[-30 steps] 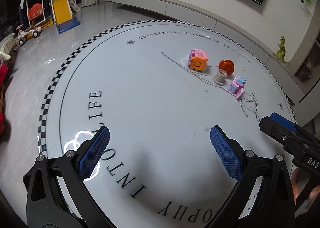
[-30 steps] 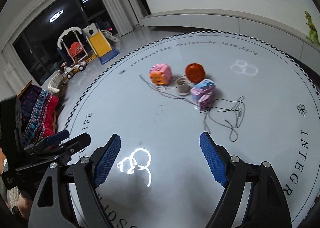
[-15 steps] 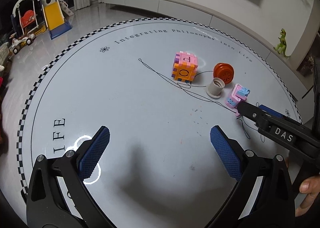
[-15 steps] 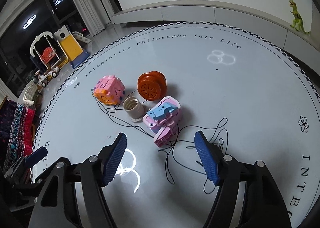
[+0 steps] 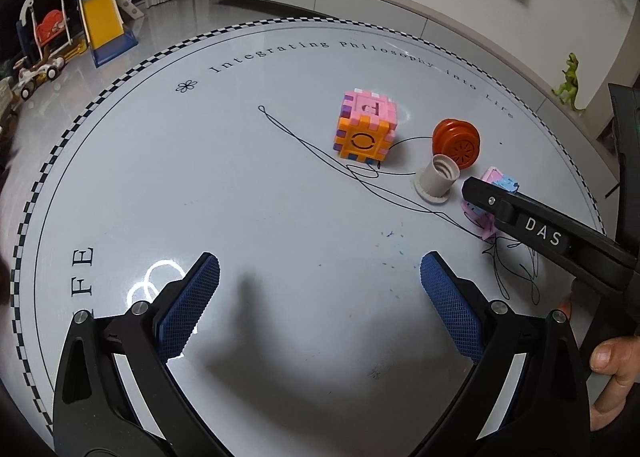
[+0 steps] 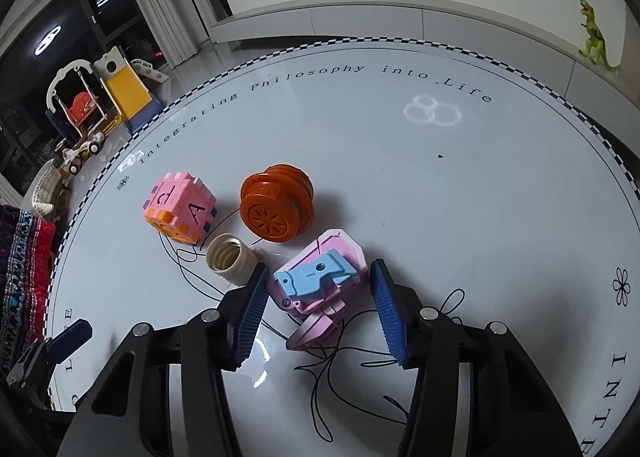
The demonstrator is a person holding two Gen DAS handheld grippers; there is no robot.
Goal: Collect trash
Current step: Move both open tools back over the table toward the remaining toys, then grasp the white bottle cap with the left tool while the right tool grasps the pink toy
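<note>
Right wrist view shows the right gripper, its jaws just narrowed but not yet touching, now straddling the pink-and-blue toy on the round table, so a grab looks imminent, while the left gripper hangs apart, empty

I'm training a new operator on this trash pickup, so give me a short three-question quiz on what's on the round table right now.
1. True or false: the left gripper holds the letter cube.
2. Which item sits between the right gripper pads? A) orange spool B) pink and blue toy C) white threaded socket
3. Fill in: a thin black ___ trails in loops across the table.

Key
1. False; it is open over bare table.
2. B; the jaws have just been closing, and the pads do not yet press on it.
3. String.
</note>
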